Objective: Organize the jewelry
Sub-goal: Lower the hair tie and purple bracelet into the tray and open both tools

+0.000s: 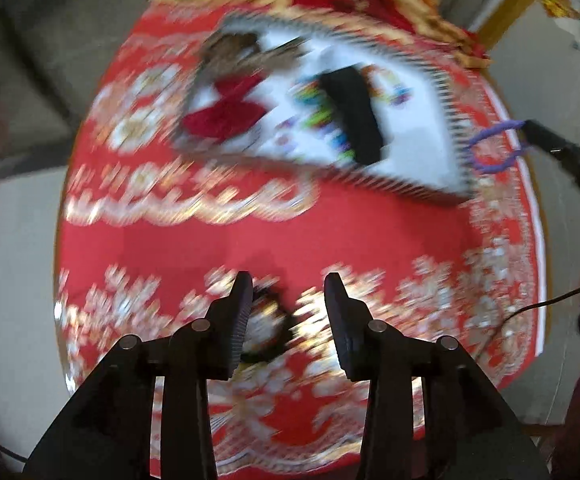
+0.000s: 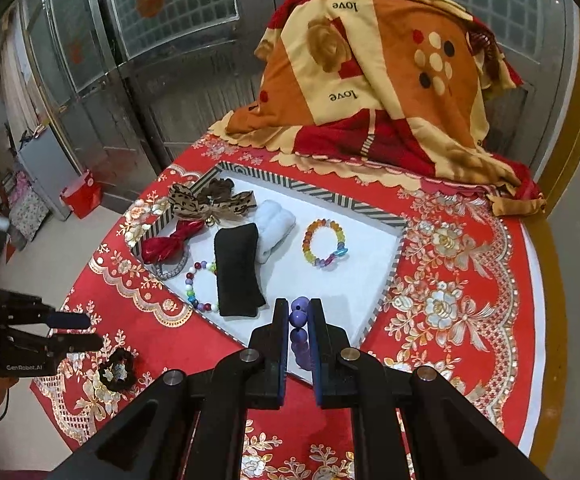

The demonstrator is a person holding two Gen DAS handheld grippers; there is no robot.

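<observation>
Purple bead bracelet [image 2: 299, 322] pinched between nearly closed jaws of right gripper [image 2: 298, 312], hanging over tray's 6 o'clock edge. White tray [image 2: 354, 280] with striped rim holds: yellow-and-purple bracelet [image 2: 324, 243] at 1 o'clock of gripper, black pillow [image 2: 237, 268] and multicolor bead bracelet [image 2: 200, 286] at 10 o'clock, white roll [image 2: 274, 226], red bow [image 2: 172, 242], leopard bow [image 2: 210, 200] farther back. Left gripper [image 1: 288, 300] jaws wide apart, holding nothing, above dark scrunchie [image 2: 117, 370] on red floral tabletop [image 2: 450, 320]. Left view blurred. Orange blanket [image 2: 374, 80] at 12 o'clock.
</observation>
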